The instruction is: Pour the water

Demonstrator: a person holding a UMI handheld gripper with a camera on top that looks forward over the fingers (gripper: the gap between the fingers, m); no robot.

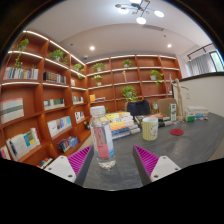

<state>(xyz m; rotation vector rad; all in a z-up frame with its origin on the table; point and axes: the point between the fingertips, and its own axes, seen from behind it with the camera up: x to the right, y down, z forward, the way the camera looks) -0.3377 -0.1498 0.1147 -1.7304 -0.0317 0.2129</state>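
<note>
Your gripper (112, 160) has its fingers spread wide, with the magenta pads (80, 160) facing each other across an open gap and nothing pinched between them. Just ahead of your left finger stands a clear plastic bottle (103, 142) on the grey table (185, 150). It is upright, see-through, with a pale band around its middle and a narrower top; you cannot tell from here how much water is in it. It is nearer the left pad than the right one, and apart from both.

Further along the table, beyond your fingers, stands a cup (150, 128) with a pale yellow-green pattern, also upright. Behind it lie some books (122, 126), and off to the right sits a small red dish (177, 131). Wooden bookshelves (40, 100) with plants on top line the walls.
</note>
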